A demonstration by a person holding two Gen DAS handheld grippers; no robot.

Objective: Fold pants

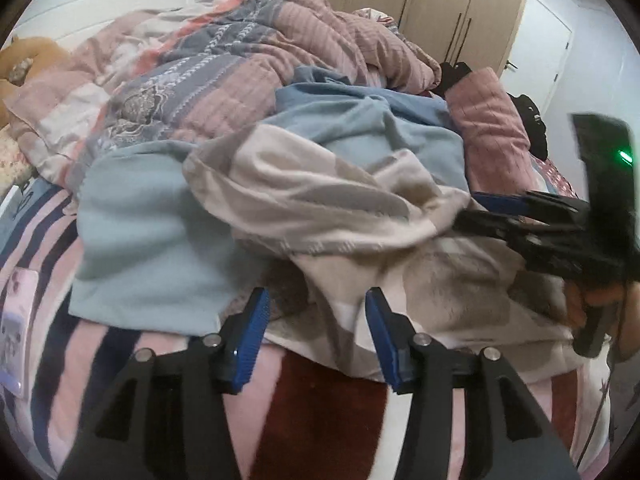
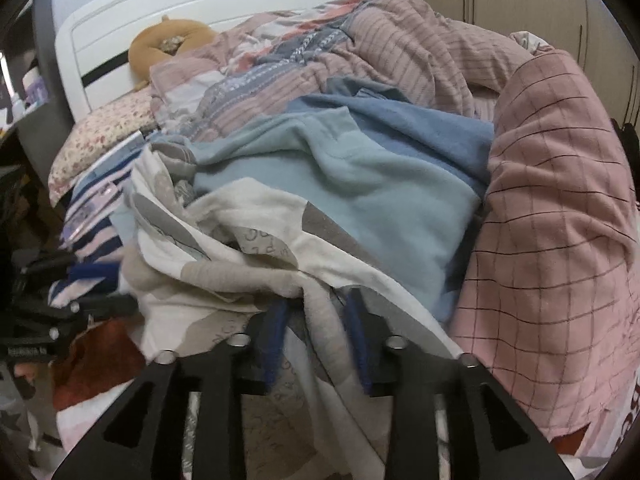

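A: Item 1, the pants (image 2: 248, 248)?

B: Cream and grey patterned cloth, crumpled in a heap on the bed, lying partly over a pale blue garment (image 2: 380, 216). The heap sat at the near edge, on the striped bedsheet (image 1: 52, 280).

A: Item 2, the left gripper (image 1: 316, 332)?

B: Fingers spread apart, nothing between the 2 blue pads (image 1: 250, 340). It hung just short of the heap's near edge, apart from the cloth.

A: Item 3, the right gripper (image 2: 316, 340)?

B: A fold of the pants ran between its 2 blue pads (image 2: 276, 344), with cloth draped over the fingers. The pads stood somewhat apart and were blurred, so whether they pinched the fold could not be told. From the left wrist view it reached into the heap from the right side.

A: Surroundings?

B: A pink checked quilt (image 2: 560, 220) bunched to the right of the blue garment, a patterned duvet (image 1: 208, 72) behind, a white headboard (image 2: 208, 4), and a wooden wardrobe (image 1: 440, 4).
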